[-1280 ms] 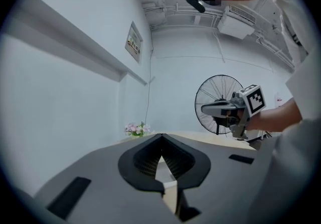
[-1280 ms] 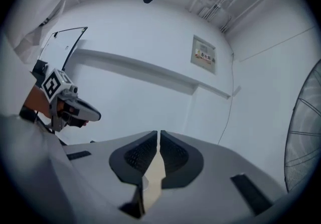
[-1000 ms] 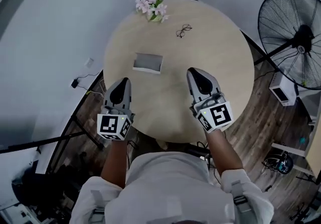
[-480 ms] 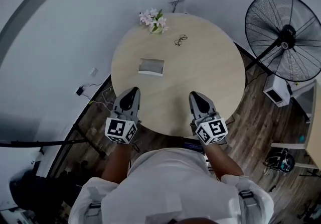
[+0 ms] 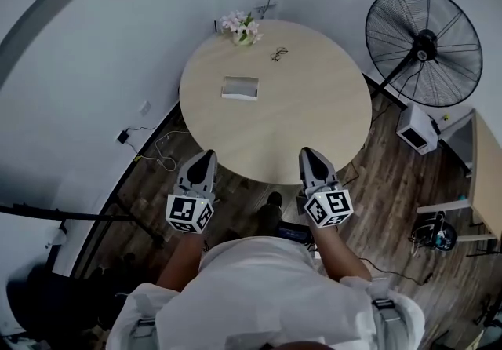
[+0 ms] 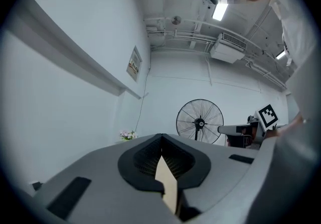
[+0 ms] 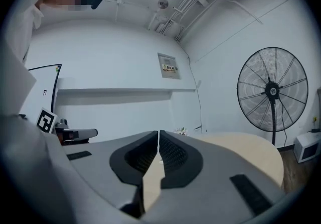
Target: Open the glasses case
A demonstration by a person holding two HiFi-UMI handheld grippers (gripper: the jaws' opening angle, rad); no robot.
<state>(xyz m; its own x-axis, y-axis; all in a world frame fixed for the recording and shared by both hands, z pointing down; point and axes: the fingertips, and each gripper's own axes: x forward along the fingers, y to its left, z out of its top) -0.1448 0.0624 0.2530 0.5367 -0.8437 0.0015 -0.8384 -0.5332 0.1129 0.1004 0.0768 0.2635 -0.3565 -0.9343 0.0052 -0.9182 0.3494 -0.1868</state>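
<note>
The grey rectangular glasses case (image 5: 239, 88) lies closed on the far left part of the round wooden table (image 5: 314, 129). Both grippers hang well short of it, off the table's near edge and above the floor. My left gripper (image 5: 205, 157) is shut with nothing in it, and its jaw tips meet in the left gripper view (image 6: 161, 137). My right gripper (image 5: 308, 154) is likewise shut and empty, its jaws pressed together in the right gripper view (image 7: 158, 133). Neither gripper view shows the case.
A pair of glasses (image 5: 278, 53) and a small vase of pink flowers (image 5: 241, 27) sit at the table's far side. A large standing fan (image 5: 423, 46) is to the right, with a white box (image 5: 416, 129) by its base. Cables lie on the floor at left.
The table has dropped back and looks smaller. Both grippers, earlier over the table's near edge, are now off it above the floor, still shut.
</note>
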